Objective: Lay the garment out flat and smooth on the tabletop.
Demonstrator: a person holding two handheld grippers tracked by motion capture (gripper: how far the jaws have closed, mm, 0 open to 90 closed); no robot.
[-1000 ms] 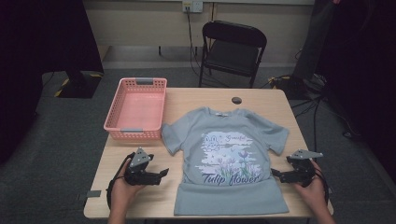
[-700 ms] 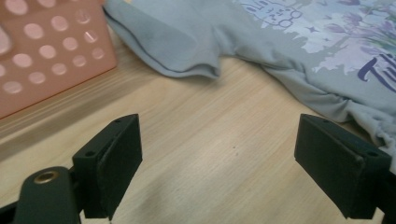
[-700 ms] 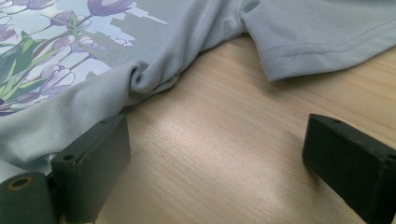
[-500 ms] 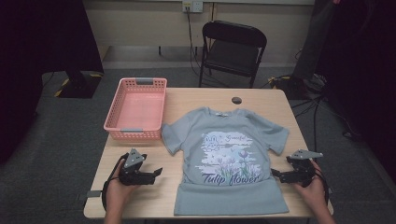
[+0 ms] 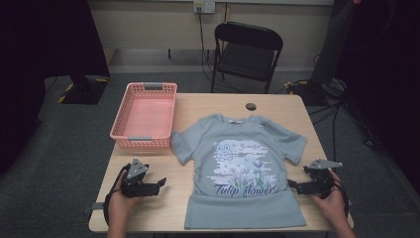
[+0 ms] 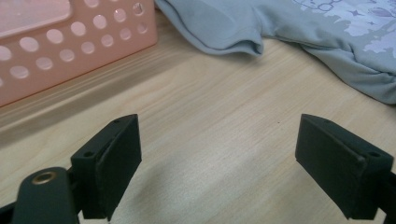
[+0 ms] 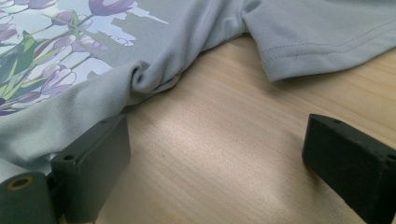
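Note:
A grey-blue T-shirt (image 5: pixel 245 166) with a tulip print lies flat, front up, on the wooden table (image 5: pixel 218 104). My left gripper (image 5: pixel 161 183) rests on bare wood to the shirt's left, open, with nothing between its jaws; its own view shows the shirt's sleeve (image 6: pixel 224 32) ahead. At the shirt's right edge my right gripper (image 5: pixel 291 186) is open too. In its view the left jaw sits against the shirt's side hem (image 7: pixel 70 116), and the sleeve (image 7: pixel 327 37) lies ahead.
A pink perforated basket (image 5: pixel 146 115) stands at the table's left, just behind my left gripper (image 6: pixel 219 158). A small dark round object (image 5: pixel 251 106) lies near the far edge. A black folding chair (image 5: pixel 247 52) stands beyond the table.
My left gripper has slid left and toward the front edge, away from the shirt. The right gripper and the shirt have stayed put.

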